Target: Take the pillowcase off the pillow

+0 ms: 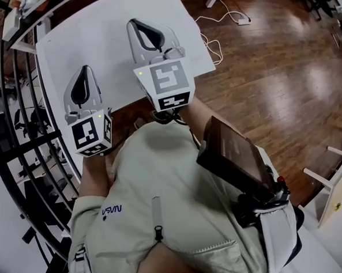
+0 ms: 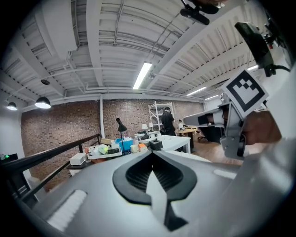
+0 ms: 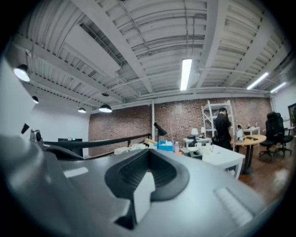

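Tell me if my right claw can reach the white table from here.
Probably yes. The right claw, shut and empty, appears to hang over the white table, and the head view shows nothing between them.

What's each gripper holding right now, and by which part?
Nothing is held. The left gripper and the right gripper are both shut and empty, raised over the white table.
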`<move>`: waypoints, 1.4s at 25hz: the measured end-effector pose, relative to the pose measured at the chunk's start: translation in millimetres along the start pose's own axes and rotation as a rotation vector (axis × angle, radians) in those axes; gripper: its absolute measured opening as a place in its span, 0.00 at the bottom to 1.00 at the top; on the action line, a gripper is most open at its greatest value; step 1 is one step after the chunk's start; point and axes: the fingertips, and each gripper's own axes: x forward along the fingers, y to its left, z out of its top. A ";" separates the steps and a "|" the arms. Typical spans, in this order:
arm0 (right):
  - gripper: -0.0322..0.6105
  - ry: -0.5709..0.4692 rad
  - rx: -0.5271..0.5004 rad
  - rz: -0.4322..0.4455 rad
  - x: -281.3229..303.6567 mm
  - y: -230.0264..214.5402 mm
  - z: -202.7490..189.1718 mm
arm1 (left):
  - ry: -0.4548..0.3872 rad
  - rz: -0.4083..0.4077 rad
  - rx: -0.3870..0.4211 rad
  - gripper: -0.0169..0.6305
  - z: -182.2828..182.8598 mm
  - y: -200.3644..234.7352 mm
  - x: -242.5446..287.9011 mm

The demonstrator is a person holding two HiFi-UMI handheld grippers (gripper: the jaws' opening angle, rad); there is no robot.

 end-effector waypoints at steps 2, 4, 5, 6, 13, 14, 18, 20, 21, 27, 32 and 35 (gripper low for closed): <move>0.05 0.018 0.009 -0.005 -7.2 1.1 -14.9 | -0.003 0.029 0.002 0.04 -6.7 -0.2 -7.0; 0.05 0.045 0.021 -0.003 -15.1 3.8 -31.9 | -0.008 0.055 -0.005 0.04 -11.3 0.3 -14.1; 0.05 0.063 0.023 -0.001 -19.3 5.1 -41.0 | -0.009 0.063 -0.006 0.04 -13.6 -0.2 -16.8; 0.05 0.081 0.024 0.002 -23.4 6.4 -50.0 | -0.007 0.067 -0.008 0.04 -16.7 -1.5 -18.5; 0.05 0.146 0.011 0.036 -40.7 22.0 -82.2 | 0.029 0.062 -0.036 0.04 -41.3 -7.2 -21.5; 0.05 0.152 0.012 0.036 -41.5 22.0 -84.6 | 0.032 0.061 -0.041 0.04 -43.3 -7.6 -22.3; 0.05 0.164 0.007 0.022 -44.6 16.1 -93.2 | 0.045 0.048 -0.052 0.04 -50.5 -11.7 -23.3; 0.05 0.167 0.003 0.027 -46.7 16.7 -93.9 | 0.045 0.052 -0.060 0.04 -52.4 -12.2 -24.1; 0.05 0.169 0.003 0.030 -47.3 17.7 -94.0 | 0.045 0.052 -0.062 0.04 -53.2 -12.2 -24.4; 0.05 0.177 0.000 0.024 -48.0 15.0 -98.4 | 0.049 0.044 -0.063 0.04 -55.4 -13.9 -23.3; 0.05 0.179 0.006 0.024 -48.3 14.7 -99.5 | 0.057 0.022 -0.055 0.04 -55.6 -18.0 -22.1; 0.05 0.182 0.006 0.023 -47.9 15.2 -101.7 | 0.058 0.019 -0.054 0.04 -55.9 -17.3 -21.7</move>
